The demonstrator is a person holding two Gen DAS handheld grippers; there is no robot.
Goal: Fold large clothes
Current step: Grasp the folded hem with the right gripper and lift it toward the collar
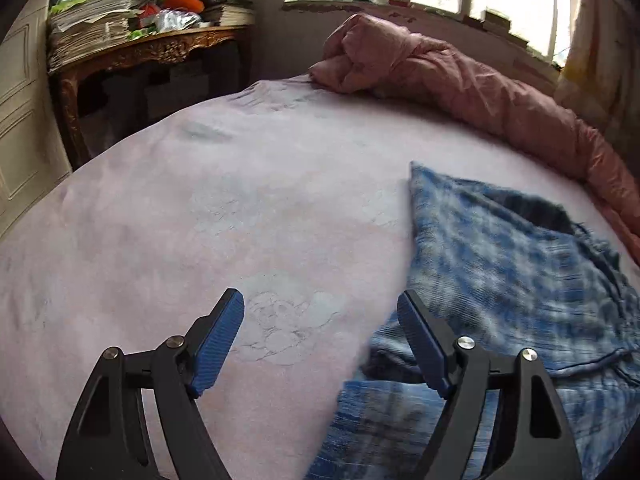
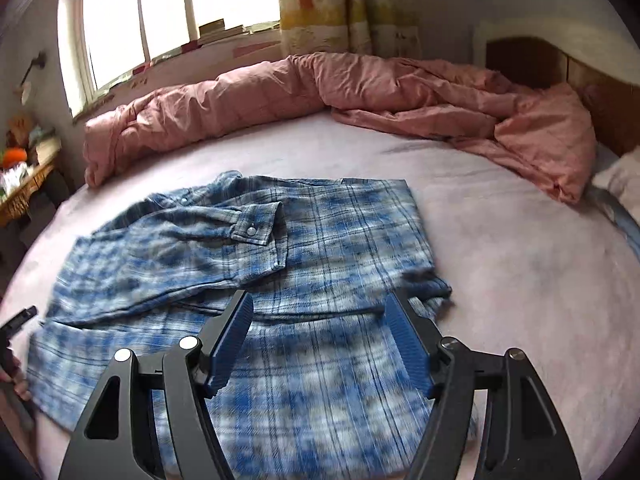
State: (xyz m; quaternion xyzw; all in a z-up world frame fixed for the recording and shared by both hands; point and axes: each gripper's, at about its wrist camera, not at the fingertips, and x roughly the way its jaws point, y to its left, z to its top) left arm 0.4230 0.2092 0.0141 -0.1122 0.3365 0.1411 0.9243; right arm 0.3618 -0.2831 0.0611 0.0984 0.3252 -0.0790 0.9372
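Hovering over bed, both empty | right gripper spread wide, shirt lying directly beneath and ahead of it | left gripper gaping too, shirt edge under its right finger | sleeve already lying across the body | advice: pinching hem corners evenly, keeping the fold line straight | duvet sitting far ahead.
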